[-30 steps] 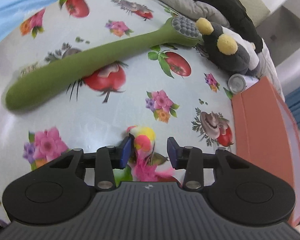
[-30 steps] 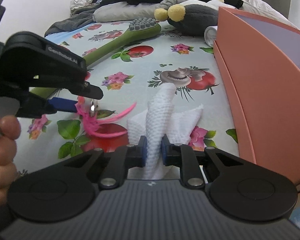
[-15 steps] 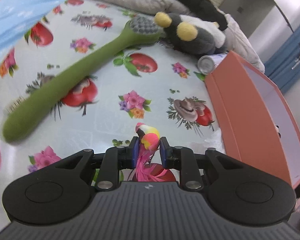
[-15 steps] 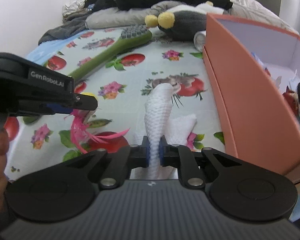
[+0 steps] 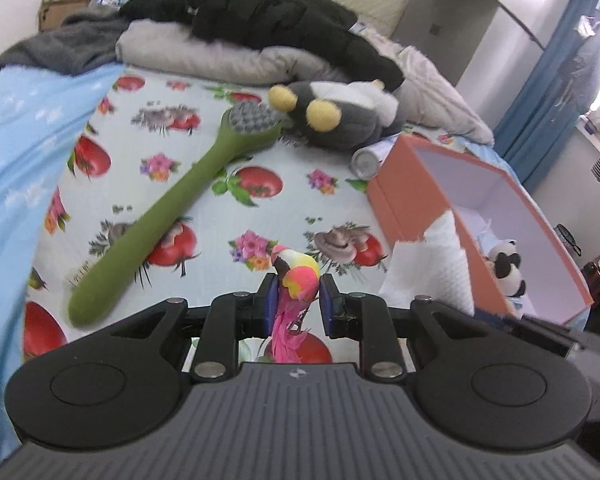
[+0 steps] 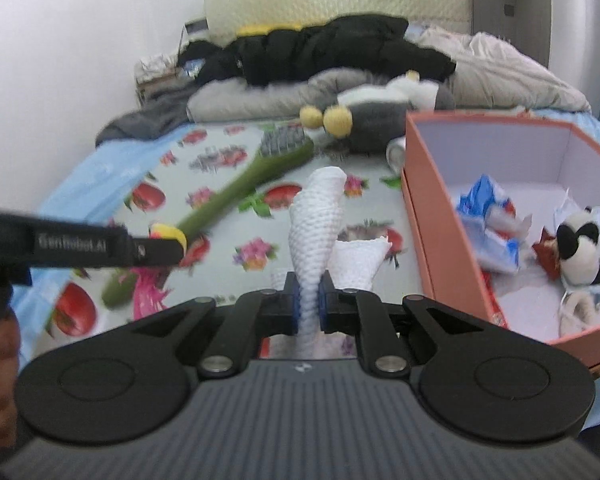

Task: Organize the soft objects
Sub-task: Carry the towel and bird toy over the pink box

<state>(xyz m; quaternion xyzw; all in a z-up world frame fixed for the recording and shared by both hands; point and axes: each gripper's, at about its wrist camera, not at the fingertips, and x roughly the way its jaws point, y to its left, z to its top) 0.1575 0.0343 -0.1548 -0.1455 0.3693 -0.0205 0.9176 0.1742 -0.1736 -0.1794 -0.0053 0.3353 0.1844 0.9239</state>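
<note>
The left gripper (image 5: 298, 307) has just closed its jaws on the feathered toy bird (image 5: 297, 276), which a second ago lay loose between open pads on the bedsheet (image 5: 204, 152); the bird now sits pinched at its pink-and-yellow body, pink tail feathers hanging below the pads, and it is clear of the sheet; the view has opened out from a close look at the sheet to the whole bed, so the hand has risen with its load. The right gripper (image 6: 309, 304) is clamped narrow on the white mesh cloth (image 6: 318, 220), as it was a second ago; the cloth, whose lower folds rested on the sheet then, now stands up in a twisted column from the pads with a second fold drooping beside it, lifted off the bed.

Outward from the grippers, the green long-handled brush (image 5: 172, 216) lies where it lay, head toward the grey stuffed toy (image 5: 340, 120); the orange box (image 6: 436, 248) stands open to the right, already holding a small panda toy (image 6: 580, 248) and some crumpled wrappers (image 6: 488, 224).

Both grasps look secure, so the picking step seems done for these two things; the likely next step is carrying them over the box wall and letting go inside; the feathers and the loose fold could snag on the rim.
</note>
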